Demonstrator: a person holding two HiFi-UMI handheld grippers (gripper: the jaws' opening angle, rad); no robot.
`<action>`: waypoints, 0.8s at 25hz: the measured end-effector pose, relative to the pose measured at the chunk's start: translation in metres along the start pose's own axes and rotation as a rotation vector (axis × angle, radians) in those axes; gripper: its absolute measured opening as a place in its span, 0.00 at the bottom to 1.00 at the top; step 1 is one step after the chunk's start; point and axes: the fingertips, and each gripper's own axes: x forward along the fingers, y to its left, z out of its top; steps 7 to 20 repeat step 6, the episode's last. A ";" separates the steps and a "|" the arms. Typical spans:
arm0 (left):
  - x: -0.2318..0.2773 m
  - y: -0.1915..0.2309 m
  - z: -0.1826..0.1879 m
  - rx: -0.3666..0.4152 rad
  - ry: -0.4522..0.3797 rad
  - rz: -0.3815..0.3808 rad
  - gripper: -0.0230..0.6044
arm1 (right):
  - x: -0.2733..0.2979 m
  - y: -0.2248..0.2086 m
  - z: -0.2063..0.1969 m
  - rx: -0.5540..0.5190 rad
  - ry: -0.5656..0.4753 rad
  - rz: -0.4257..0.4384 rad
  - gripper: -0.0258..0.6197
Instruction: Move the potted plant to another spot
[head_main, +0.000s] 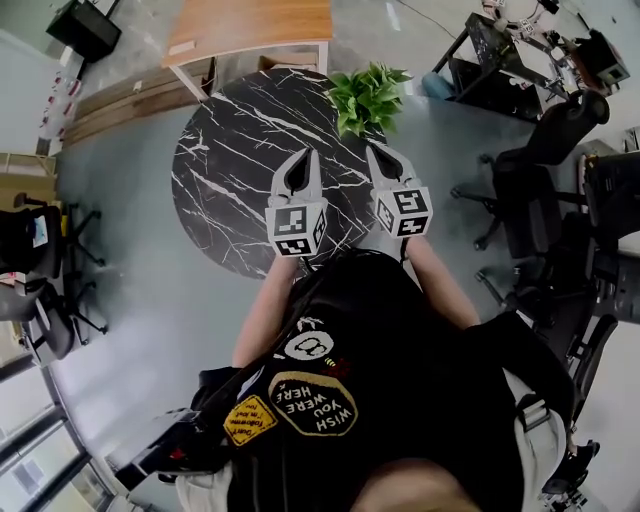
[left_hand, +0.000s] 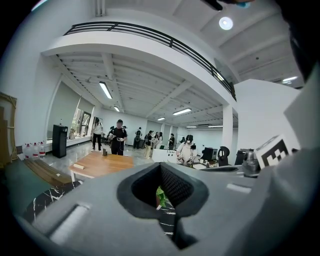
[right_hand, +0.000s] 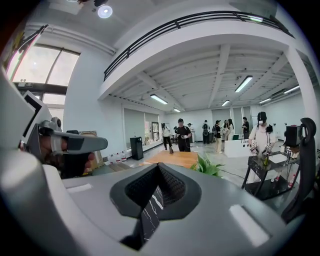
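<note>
The potted plant (head_main: 368, 95), a bushy green one, stands at the far right edge of a round black marble table (head_main: 230, 170). Both grippers hover over the near part of the table, short of the plant. My left gripper (head_main: 308, 155) is shut and empty, pointing at the table's middle; a green leaf of the plant (left_hand: 160, 196) shows through the gap behind its tips (left_hand: 161, 165). My right gripper (head_main: 378, 152) is shut and empty too, just below the plant. In the right gripper view the plant (right_hand: 207, 165) lies ahead, slightly right of the closed jaws (right_hand: 159, 165).
A wooden table (head_main: 250, 30) stands beyond the marble one. Black office chairs (head_main: 540, 150) and a black rack (head_main: 500, 60) crowd the right side, and more chairs (head_main: 30, 240) sit at the left. Several people (right_hand: 182, 134) stand far across the hall.
</note>
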 end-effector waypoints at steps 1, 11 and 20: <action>0.000 0.000 0.001 0.000 -0.002 0.001 0.04 | 0.000 0.000 0.001 -0.001 -0.002 0.001 0.04; 0.000 -0.001 0.001 -0.001 -0.004 0.005 0.04 | -0.001 0.000 0.003 0.001 -0.004 0.004 0.04; 0.000 -0.001 0.001 -0.001 -0.004 0.005 0.04 | -0.001 0.000 0.003 0.001 -0.004 0.004 0.04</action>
